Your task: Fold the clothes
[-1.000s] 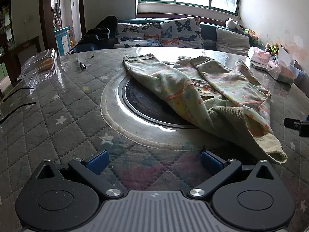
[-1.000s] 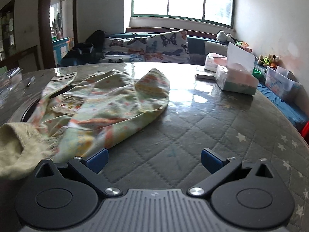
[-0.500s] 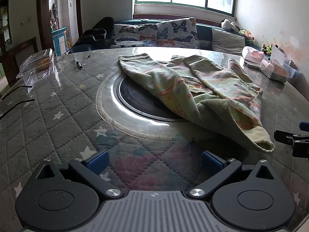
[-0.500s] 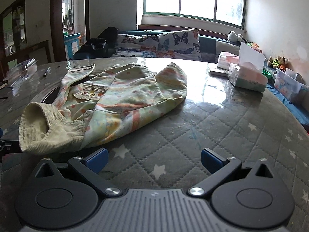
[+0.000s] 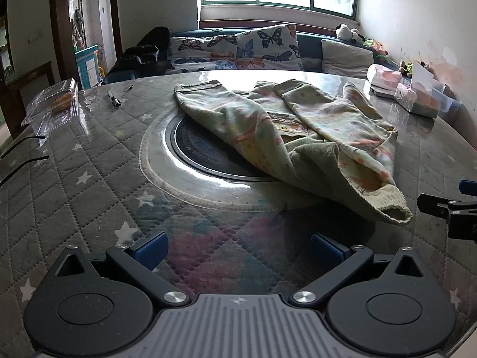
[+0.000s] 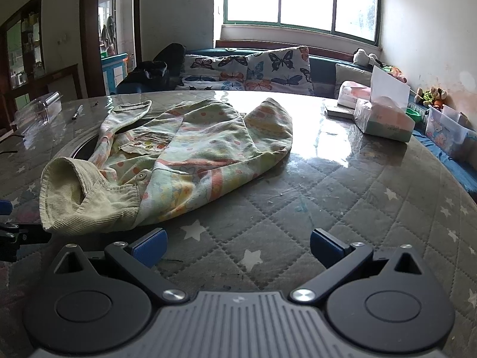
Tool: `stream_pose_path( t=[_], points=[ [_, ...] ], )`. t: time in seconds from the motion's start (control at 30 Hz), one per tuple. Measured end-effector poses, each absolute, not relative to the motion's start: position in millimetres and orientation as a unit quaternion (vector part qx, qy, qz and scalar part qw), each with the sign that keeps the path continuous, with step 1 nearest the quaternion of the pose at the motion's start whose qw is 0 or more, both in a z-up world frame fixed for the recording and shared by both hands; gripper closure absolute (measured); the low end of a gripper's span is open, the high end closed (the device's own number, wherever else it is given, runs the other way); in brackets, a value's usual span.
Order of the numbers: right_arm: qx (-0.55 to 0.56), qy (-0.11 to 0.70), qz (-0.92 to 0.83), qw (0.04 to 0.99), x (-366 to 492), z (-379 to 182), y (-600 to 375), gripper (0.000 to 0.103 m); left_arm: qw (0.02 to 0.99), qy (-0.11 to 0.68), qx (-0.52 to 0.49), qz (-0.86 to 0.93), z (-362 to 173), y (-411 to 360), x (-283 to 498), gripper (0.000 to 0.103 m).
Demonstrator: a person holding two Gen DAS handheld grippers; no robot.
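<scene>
left gripper (image 5: 237, 246): held low over the near table edge, level, pointing across the table; blue-padded fingers (image 5: 150, 249) spread wide, nothing between them
right gripper (image 6: 237, 244): same low, level pose just to the right of the left one; fingers apart, empty – its tip shows at the right edge of the left view
garment (image 6: 190, 155): lies crumpled mid-table, apart from both grippers; soft pastel print with orange and green patches, a ribbed cream cuff (image 6: 74, 197) at the near end, a small buttoned pocket
table (image 5: 89, 185): round, glossy top over a grey quilted cover with white stars; a dark round inset (image 5: 202, 152) in the middle, partly under the garment
tissue box (image 6: 384, 119): far right of the table
pen (image 5: 113, 99): far left, well apart from the garment
</scene>
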State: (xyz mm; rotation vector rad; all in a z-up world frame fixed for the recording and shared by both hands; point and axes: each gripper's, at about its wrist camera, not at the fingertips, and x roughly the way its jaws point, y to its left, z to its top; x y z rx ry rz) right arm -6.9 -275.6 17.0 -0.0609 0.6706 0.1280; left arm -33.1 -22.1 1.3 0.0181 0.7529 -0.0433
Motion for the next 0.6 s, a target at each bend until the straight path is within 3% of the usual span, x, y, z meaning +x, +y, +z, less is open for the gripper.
stream_pose_path(
  t=[0.6],
  points=[
    [-0.032, 0.332, 0.069, 0.94, -1.0, 15.8, -270.7, 0.001, 0.928, 0.371, 0.017, -0.014, 2.4, -21.4, -24.2, 0.0]
  ],
)
